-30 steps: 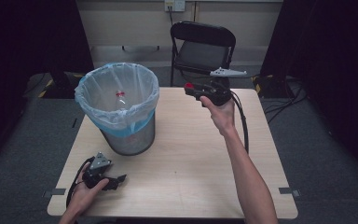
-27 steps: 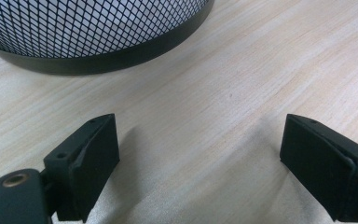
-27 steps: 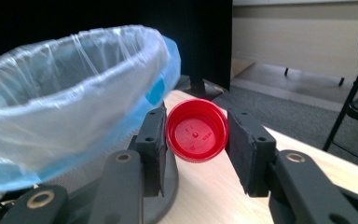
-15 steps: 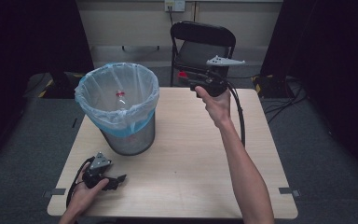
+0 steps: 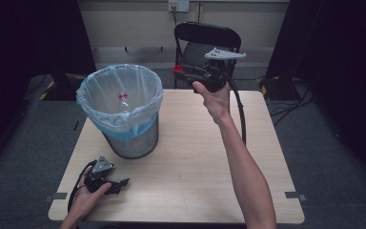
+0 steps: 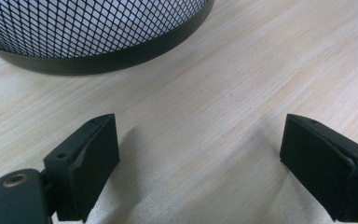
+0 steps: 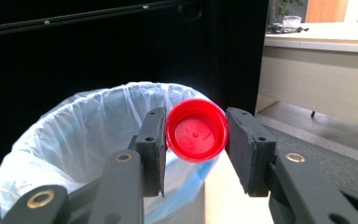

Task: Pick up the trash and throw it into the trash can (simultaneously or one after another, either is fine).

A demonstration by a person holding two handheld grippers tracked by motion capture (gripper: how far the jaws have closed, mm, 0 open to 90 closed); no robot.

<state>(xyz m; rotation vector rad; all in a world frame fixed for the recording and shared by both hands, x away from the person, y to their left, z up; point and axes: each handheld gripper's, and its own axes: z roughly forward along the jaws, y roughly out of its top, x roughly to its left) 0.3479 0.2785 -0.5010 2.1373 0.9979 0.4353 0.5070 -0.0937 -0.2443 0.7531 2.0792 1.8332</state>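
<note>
One red cap (image 7: 196, 130) sits clamped between the jaws of your right gripper (image 5: 190, 76), held in the air above the far edge of the table (image 5: 195, 157) and short of the lined bin (image 5: 120, 102) that stands toward the far left corner. Judging from that, the step is a drop: carry the cap leftward until it hangs squarely over the bag's mouth, well inside the rim, before you let the jaws part. Your left gripper (image 5: 106, 181) rests near the left front corner with its jaws spread wide and holding nothing; leave it there, clear of the bin's base.

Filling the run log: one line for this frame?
right gripper: shut on red cap, raised beside bin | left gripper: open, resting on table
</note>
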